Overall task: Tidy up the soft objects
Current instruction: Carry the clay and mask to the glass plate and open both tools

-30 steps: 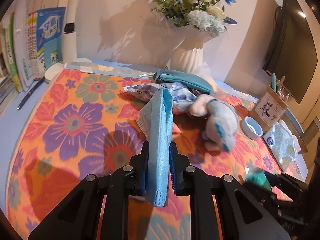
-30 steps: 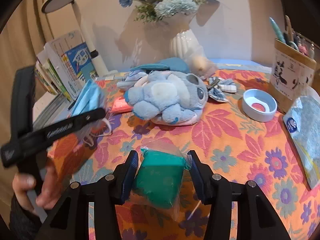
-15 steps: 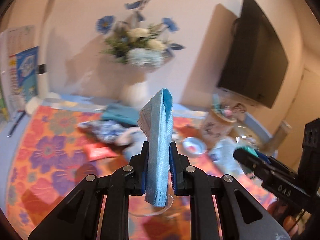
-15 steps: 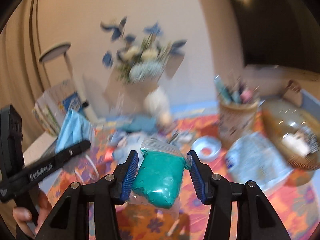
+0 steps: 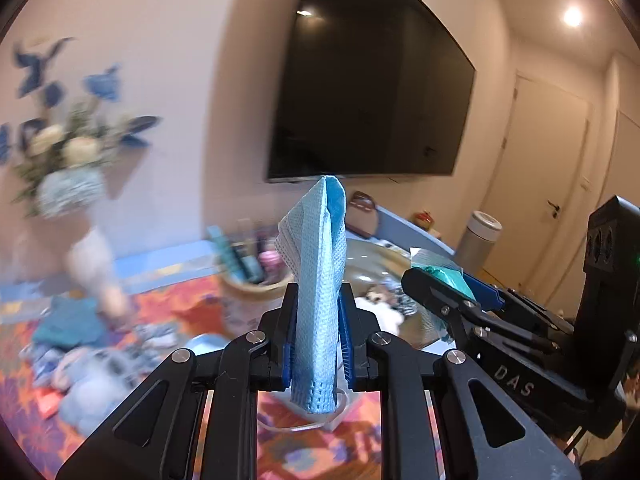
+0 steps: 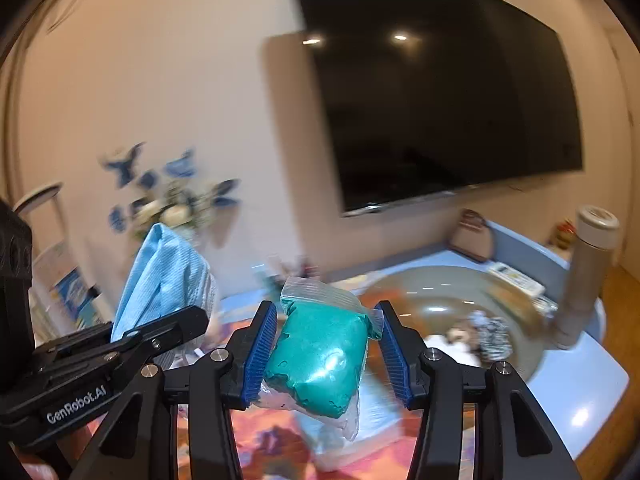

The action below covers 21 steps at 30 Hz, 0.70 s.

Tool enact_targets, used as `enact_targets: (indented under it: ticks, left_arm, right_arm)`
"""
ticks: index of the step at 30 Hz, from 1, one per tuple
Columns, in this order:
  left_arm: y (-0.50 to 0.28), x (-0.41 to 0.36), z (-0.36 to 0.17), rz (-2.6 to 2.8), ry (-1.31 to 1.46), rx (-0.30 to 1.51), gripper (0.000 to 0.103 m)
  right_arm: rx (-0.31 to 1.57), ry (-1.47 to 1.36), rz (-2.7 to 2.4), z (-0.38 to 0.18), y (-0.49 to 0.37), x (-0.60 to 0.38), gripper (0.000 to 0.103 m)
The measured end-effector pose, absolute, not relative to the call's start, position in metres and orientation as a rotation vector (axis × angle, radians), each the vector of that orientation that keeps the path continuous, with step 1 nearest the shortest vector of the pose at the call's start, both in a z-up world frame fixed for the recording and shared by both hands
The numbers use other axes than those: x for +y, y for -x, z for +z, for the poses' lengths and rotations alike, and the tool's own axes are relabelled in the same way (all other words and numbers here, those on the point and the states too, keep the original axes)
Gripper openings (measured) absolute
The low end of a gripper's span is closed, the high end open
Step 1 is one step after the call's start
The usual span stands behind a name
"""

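Observation:
My left gripper point(image 5: 318, 340) is shut on a folded light blue face mask point(image 5: 318, 280) that stands up between its pads, held above the table. It also shows in the right wrist view point(image 6: 160, 280). My right gripper point(image 6: 326, 356) is shut on a clear bag of green clay point(image 6: 320, 352), also held in the air; it shows at the right of the left wrist view point(image 5: 444, 276). A round brown basket point(image 6: 440, 292) with soft items inside lies ahead on the right. A blurred grey plush toy point(image 5: 92, 384) lies low left on the floral cloth.
A large black TV point(image 6: 440, 100) hangs on the wall. A flower vase point(image 5: 92, 256), a pen holder point(image 5: 248, 292), a tall thermos point(image 6: 584, 276) and a small bag point(image 6: 472, 236) stand around the blue table point(image 6: 592, 384). The view is motion-blurred.
Both grippers have swung right and upward with their loads; the view has shifted from the vase and plush toy toward the TV and the basket. Both grips are unchanged.

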<state>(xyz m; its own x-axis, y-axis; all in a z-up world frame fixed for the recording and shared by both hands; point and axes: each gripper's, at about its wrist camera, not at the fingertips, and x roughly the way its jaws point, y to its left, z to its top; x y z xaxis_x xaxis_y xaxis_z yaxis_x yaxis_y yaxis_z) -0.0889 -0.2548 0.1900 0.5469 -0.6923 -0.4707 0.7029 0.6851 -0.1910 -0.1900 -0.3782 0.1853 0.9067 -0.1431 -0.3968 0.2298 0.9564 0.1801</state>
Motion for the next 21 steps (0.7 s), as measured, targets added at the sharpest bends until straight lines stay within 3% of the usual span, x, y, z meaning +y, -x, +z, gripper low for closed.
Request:
enact_targets:
  ticks: [16, 17, 18, 19, 21]
  left_arm:
    - [0.032, -0.387, 0.139, -0.889, -0.101, 0.712, 0.016]
    - [0.028, -0.389, 0.136, -0.884, -0.097, 0.723, 0.017]
    - [0.023, -0.391, 0.133, -0.872, -0.092, 0.744, 0.029]
    - [0.019, -0.392, 0.129, -0.855, -0.087, 0.768, 0.032]
    - [0.016, -0.391, 0.127, -0.877, -0.063, 0.786, 0.032]
  right_arm:
    - [0.591, -0.419, -0.447, 0.130, 0.159, -0.512, 0.050]
    - [0.594, -0.428, -0.448, 0.128, 0.157, -0.515, 0.055]
    - [0.598, -0.436, -0.451, 0.127, 0.155, -0.519, 0.060]
    - [0.612, -0.444, -0.460, 0.123, 0.153, -0.523, 0.066]
    - [0.629, -0.476, -0.469, 0.120, 0.149, -0.530, 0.066]
